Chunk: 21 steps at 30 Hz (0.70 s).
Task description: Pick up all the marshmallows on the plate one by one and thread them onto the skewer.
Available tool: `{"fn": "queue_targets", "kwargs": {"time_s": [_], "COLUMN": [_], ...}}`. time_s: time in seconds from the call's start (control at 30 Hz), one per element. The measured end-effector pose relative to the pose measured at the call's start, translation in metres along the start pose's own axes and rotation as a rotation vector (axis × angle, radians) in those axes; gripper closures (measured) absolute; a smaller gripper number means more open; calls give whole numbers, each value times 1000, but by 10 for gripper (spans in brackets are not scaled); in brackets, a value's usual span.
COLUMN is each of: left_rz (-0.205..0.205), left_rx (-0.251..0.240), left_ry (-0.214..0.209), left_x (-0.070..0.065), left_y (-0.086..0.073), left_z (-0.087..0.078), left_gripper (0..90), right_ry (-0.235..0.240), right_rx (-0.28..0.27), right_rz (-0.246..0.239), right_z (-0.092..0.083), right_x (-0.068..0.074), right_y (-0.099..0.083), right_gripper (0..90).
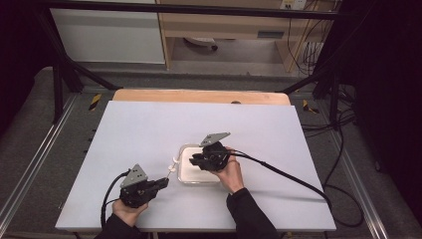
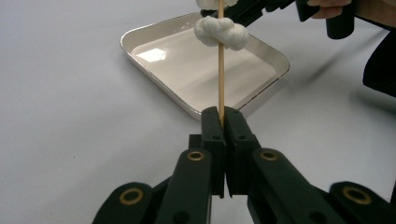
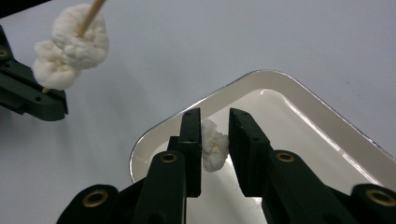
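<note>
Bench (image 1: 149,129) open on far, left and right sides. Tray (image 1: 185,175) rim sits low near centre. Skewer (image 2: 221,70) with marshmallows (image 2: 221,32) stands up beside the tray's left edge, blocking a level pass there.

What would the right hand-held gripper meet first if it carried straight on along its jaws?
Probably the white floor of the tray: the right hand-held gripper, holding a marshmallow, points down into it, though depth is hard to judge.

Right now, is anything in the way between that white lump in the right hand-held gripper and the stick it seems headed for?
Nothing visible. The lump sits between the right hand-held gripper jaws above the tray; the stick, already carrying two lumps, has its tip free.
</note>
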<state>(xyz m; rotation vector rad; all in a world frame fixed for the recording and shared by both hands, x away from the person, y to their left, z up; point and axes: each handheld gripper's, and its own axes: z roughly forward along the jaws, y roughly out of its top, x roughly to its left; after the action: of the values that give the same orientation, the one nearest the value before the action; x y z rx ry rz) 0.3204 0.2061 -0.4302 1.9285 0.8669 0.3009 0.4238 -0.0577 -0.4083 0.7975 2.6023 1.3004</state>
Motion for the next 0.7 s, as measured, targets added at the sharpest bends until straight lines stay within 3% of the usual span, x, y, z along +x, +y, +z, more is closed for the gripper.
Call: {"fn": "queue_targets", "kwargs": {"time_s": [0.7], "left_rz": [24], "left_rx": [7], "left_ry": [-22], "left_x": [-7], "left_y": [0], "left_z": [4], "left_gripper": [878], "right_ry": [47], "right_rx": [-134], "right_rz": [72], "right_z": [-49], "right_x": [-4], "right_y": [-3], "right_gripper": [781]}}
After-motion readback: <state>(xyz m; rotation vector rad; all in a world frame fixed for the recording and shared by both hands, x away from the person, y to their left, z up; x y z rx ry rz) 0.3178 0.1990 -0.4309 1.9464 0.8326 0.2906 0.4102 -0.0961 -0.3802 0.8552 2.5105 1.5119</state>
